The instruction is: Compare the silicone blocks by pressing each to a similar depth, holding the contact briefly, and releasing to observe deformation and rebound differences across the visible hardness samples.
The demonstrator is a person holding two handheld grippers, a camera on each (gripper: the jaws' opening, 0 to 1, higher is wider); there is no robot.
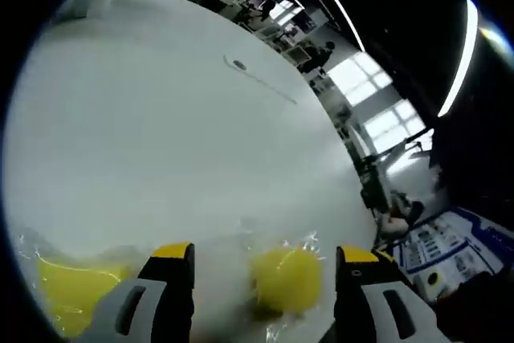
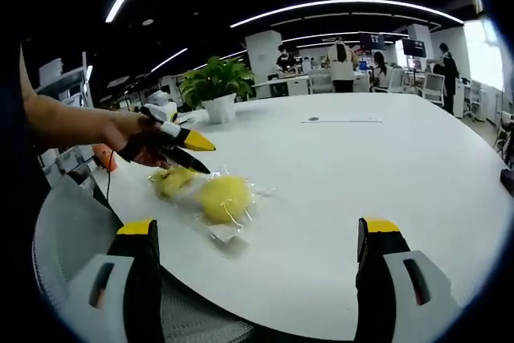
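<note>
A: Looking at the blocks first. Two yellow silicone pieces, each in clear crinkly wrap, lie on the white desk [image 2: 385, 166]. The round block [image 2: 224, 198] is a smooth ball-like lump. The second block [image 2: 173, 181] looks flatter and paler, partly hidden.

B: Where do they sit against the left gripper [image 1: 265, 267]?

A: In the left gripper view, the round block [image 1: 287, 279] lies between its fingers [image 1: 173, 275], nearer the right-hand one, touching neither. The second block [image 1: 76, 291] spreads just outside the left-hand finger. Fingers stand wide apart, holding nothing.

B: And from the other side?

A: In the right gripper view, the left gripper [image 2: 181, 150], held in a person's hand [image 2: 120, 130], hangs over the second block, yellow tips pointing toward the round one. Cannot tell whether the tips touch the wrap.

B: Right gripper [image 2: 257, 238]?

A: Its fingers [image 2: 377, 247] are spread wide and hold nothing. Both blocks lie ahead of it, well apart from the tips, the round one nearer the left-hand finger. A potted plant [image 2: 215, 86] stands farther back on the desk.
</note>
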